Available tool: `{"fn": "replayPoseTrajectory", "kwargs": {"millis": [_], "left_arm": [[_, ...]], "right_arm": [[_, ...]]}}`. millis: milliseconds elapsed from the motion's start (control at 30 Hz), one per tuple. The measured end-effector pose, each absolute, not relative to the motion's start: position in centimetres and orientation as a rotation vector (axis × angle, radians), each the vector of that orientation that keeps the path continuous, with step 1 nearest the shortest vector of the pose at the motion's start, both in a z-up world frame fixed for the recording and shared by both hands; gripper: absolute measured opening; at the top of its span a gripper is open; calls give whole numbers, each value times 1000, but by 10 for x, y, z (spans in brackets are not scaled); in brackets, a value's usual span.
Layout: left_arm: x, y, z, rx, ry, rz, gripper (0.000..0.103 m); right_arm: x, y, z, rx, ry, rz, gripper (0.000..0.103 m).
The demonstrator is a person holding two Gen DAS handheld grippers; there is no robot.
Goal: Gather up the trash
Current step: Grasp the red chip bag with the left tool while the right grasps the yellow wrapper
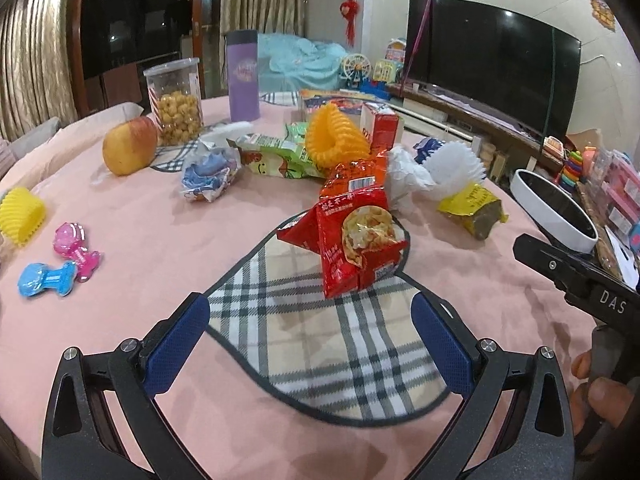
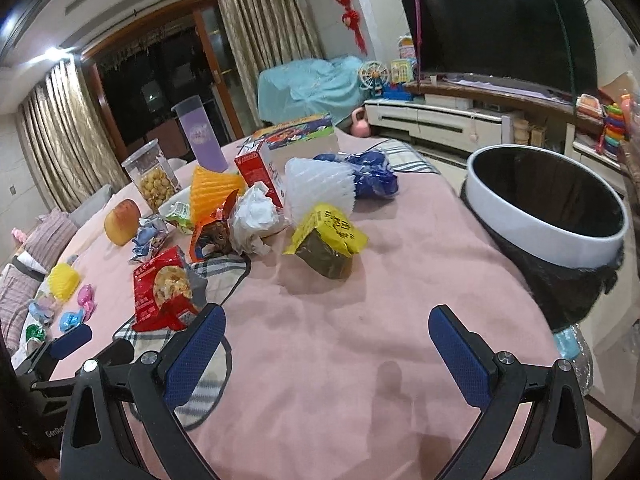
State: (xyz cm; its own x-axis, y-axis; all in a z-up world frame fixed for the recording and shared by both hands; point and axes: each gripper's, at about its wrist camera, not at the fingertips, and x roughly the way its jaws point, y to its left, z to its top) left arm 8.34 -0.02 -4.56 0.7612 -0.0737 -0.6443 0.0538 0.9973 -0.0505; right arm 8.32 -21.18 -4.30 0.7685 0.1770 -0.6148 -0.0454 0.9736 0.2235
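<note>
A red snack bag (image 1: 352,240) stands on a plaid patch of the pink table, just ahead of my open, empty left gripper (image 1: 310,332); it also shows in the right wrist view (image 2: 164,288). Behind it lie a green wrapper (image 1: 276,156), a blue wrapper (image 1: 208,178), crumpled white paper (image 2: 256,216), orange foam net (image 1: 332,136), white foam net (image 2: 320,188) and a yellow packet (image 2: 326,240). My right gripper (image 2: 326,344) is open and empty over bare cloth. The white-rimmed trash bin (image 2: 548,212) stands at the table's right edge.
An apple (image 1: 128,148), a jar of snacks (image 1: 174,104), a purple bottle (image 1: 242,76), a red carton (image 1: 380,128) and a game box (image 2: 300,130) stand at the back. Toy clips (image 1: 76,248) and a yellow foam cup (image 1: 22,216) lie left. The TV (image 1: 492,68) is beyond.
</note>
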Motion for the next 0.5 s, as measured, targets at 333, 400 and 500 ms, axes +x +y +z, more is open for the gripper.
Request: {"fn": "replayPoseTrajectory", "kwargs": {"millis": [333, 400, 500], "left_arm": [[121, -2, -54, -54, 777, -85, 96], [125, -5, -56, -49, 790, -92, 92], [133, -8, -58, -46, 811, -110, 81]], "right_arm": [[124, -217, -49, 212, 755, 141, 101], [133, -218, -49, 207, 760, 139, 101], [143, -220, -52, 215, 773, 144, 101]]}}
